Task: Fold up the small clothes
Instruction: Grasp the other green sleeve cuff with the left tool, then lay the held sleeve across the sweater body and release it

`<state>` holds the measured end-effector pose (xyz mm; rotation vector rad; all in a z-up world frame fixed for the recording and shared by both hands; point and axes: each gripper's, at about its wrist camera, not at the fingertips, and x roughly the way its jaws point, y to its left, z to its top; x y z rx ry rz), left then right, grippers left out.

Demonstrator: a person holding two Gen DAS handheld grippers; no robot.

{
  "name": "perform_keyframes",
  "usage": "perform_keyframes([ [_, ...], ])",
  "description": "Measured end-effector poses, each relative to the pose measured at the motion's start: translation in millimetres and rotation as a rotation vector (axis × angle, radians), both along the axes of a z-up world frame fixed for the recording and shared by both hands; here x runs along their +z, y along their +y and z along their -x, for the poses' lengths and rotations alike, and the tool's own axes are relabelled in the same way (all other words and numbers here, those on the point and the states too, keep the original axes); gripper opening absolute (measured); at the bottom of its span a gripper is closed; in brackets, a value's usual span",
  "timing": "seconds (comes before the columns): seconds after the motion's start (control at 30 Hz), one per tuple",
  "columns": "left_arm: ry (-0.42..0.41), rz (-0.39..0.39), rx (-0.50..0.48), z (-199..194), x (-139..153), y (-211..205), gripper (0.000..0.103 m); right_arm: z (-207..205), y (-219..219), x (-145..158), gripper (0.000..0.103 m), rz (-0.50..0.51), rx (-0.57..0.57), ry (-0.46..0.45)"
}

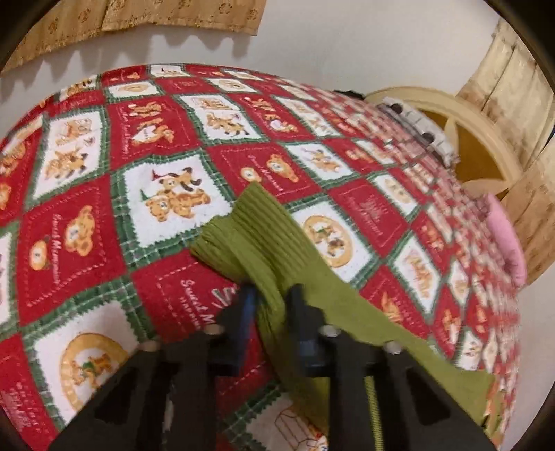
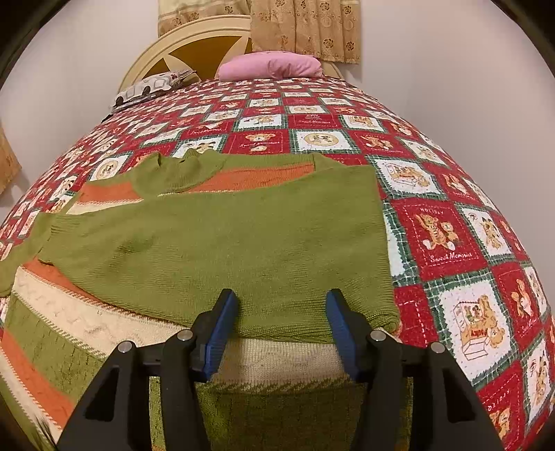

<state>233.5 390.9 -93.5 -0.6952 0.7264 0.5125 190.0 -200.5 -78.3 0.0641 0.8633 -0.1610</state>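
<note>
A bed fills both views, covered by a quilt (image 2: pixel 447 236) of red and white squares with teddy bears and green plaid borders. At its head stands a cream round headboard (image 2: pixel 194 48) with yellow panels; a pink pillow (image 2: pixel 270 66) and a patterned pillow (image 2: pixel 149 86) lie against it. Plain pale walls rise behind, with tan embroidered curtains (image 2: pixel 305 31) hanging above. A green sweater (image 2: pixel 222 243) with orange and cream stripes lies spread on the quilt, its plain green part folded over the striped part, one sleeve (image 1: pixel 256 236) stretching off to the left. The left claw (image 1: pixel 272 298) pinches that ribbed sleeve, which bunches between its fingers and drapes down past them toward the lower right. The right claw (image 2: pixel 282 312) is spread wide, low over the near edge of the folded green layer, a finger on either side; whether it touches the knit is unclear. The left view is blurred toward its right side, so the pillows there are hard to make out, and the sweater's lower hem is cut off behind the right claw's body.
</note>
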Motion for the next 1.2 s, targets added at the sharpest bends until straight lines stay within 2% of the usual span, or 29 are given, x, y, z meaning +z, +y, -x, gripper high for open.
perform_keyframes([
  [0.07, 0.011, -0.003, -0.002, -2, 1, 0, 0.011, 0, 0, 0, 0.056, -0.003, 0.0, -0.002],
  [0.17, 0.045, -0.068, -0.015, -10, 10, -11, 0.009, 0, 0, 0, 0.056, -0.002, 0.0, -0.002],
  [0.27, 0.005, -0.16, -0.066, -14, 35, -37, 0.008, 0, 0, 0, 0.056, -0.003, 0.0, -0.002],
  [0.4, -0.088, -0.294, -0.196, -22, 78, -99, 0.008, 0, 0, 0, 0.056, -0.006, 0.001, -0.004],
  [0.5, -0.166, -0.36, -0.34, -26, 105, -164, 0.008, 0, 1, 1, 0.056, -0.012, 0.001, -0.007],
  [0.63, -0.229, -0.43, -0.518, -24, 117, -252, 0.008, 1, 0, 1, 0.056, -0.016, 0.001, -0.01],
  [0.77, -0.237, -0.468, -0.687, -21, 104, -333, 0.008, 1, -2, 0, 0.056, -0.034, 0.001, -0.018],
  [0.93, -0.164, -0.475, -0.844, -18, 68, -408, 0.008, 2, -5, 0, 0.056, -0.058, 0.001, -0.028],
  [1.13, -0.039, -0.485, -0.912, -21, 38, -441, 0.009, 3, -6, -1, 0.056, -0.067, 0.001, -0.031],
  [1.2, -0.008, -0.452, -0.916, -23, 34, -437, 0.012, 3, -6, -1, 0.056, -0.066, 0.001, -0.031],
])
